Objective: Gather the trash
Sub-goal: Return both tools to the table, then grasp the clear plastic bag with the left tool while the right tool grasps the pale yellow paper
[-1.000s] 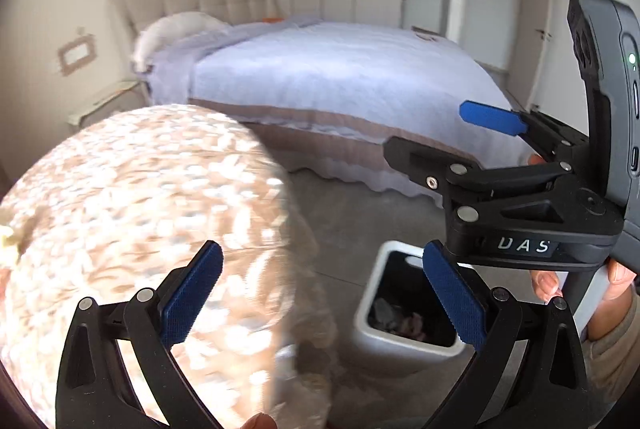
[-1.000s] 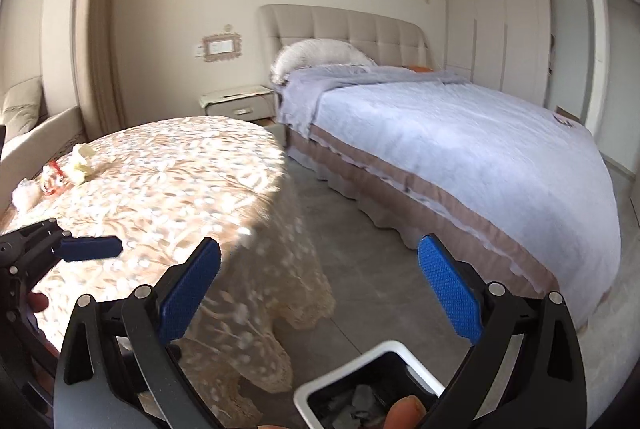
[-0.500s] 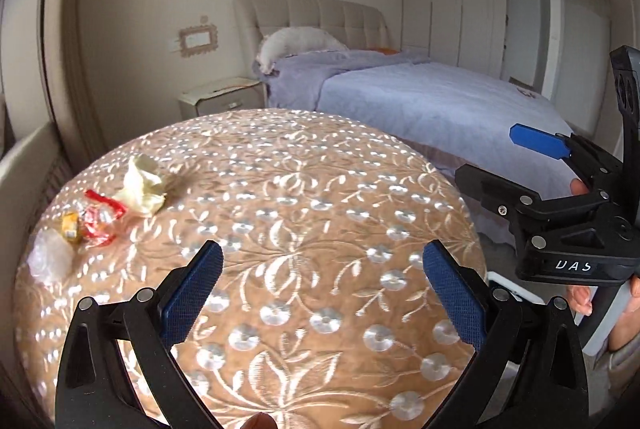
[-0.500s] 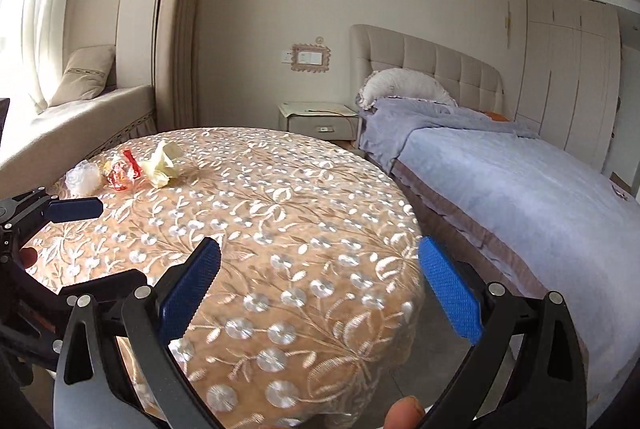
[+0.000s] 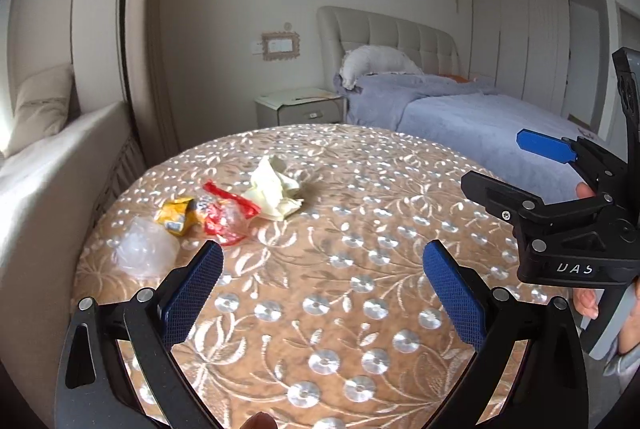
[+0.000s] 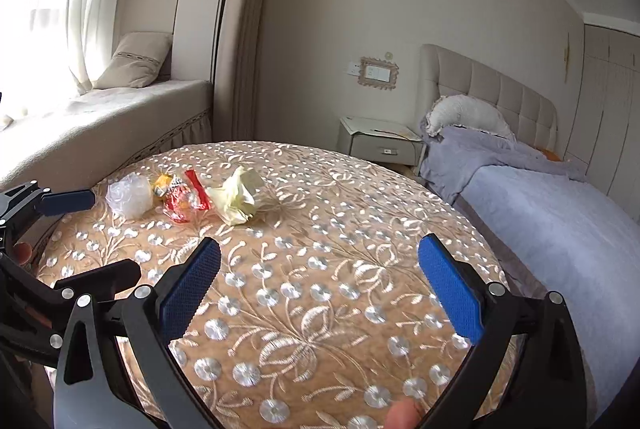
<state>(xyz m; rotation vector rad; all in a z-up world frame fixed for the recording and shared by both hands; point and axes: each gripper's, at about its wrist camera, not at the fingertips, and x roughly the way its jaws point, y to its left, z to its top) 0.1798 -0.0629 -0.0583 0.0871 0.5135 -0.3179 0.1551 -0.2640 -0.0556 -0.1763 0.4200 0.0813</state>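
Note:
A row of trash lies on the far left part of the round table (image 5: 360, 309) (image 6: 340, 289): a crumpled pale yellow paper (image 5: 274, 189) (image 6: 238, 197), a red wrapper (image 5: 226, 215) (image 6: 186, 201), a yellow wrapper (image 5: 176, 215) (image 6: 163, 183) and a clear plastic wad (image 5: 142, 251) (image 6: 128, 195). My left gripper (image 5: 322, 271) is open and empty, hovering over the table nearer than the trash. My right gripper (image 6: 318, 267) is open and empty too, to the right of the left one; it also shows in the left wrist view (image 5: 516, 165).
A bed (image 5: 480, 121) (image 6: 540, 209) with grey-blue bedding stands to the right of the table. A nightstand (image 5: 300, 105) (image 6: 380, 141) is behind it by the wall. A cushioned window seat (image 6: 100, 117) runs along the left.
Both views have swung left from the floor bin and bed to the table top. The trash pile has come into view and moved toward the centre. Both grippers stayed open.

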